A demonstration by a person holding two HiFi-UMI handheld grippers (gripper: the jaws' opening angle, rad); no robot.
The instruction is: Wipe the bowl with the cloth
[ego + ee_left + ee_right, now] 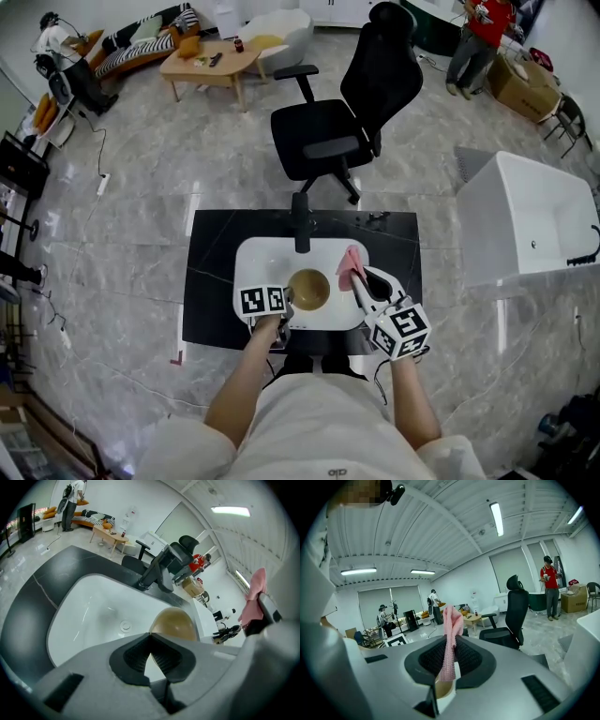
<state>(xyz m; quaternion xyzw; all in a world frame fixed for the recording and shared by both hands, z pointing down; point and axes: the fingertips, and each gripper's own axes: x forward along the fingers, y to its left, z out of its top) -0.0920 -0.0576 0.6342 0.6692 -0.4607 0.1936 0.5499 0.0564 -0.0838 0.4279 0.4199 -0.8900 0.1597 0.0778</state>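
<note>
A tan bowl (309, 289) sits in the white sink basin (255, 259), just in front of the tap. My left gripper (286, 302) comes in from the bowl's left, and its jaws are shut on the bowl's near rim. In the left gripper view the pads meet at the bowl's (174, 623) edge, at my left gripper (151, 637). My right gripper (359, 281) hovers to the right of the bowl, shut on a pink cloth (352, 264). In the right gripper view the cloth (451, 634) stands up between the pads of my right gripper (450, 645), which is tilted upward toward the room.
A black tap (301, 225) rises at the back of the sink, which is set in a black counter (211, 281). The drain (125, 626) lies left of the bowl. A black office chair (342, 122) stands behind the counter, and a white tub (530, 220) is off to the right.
</note>
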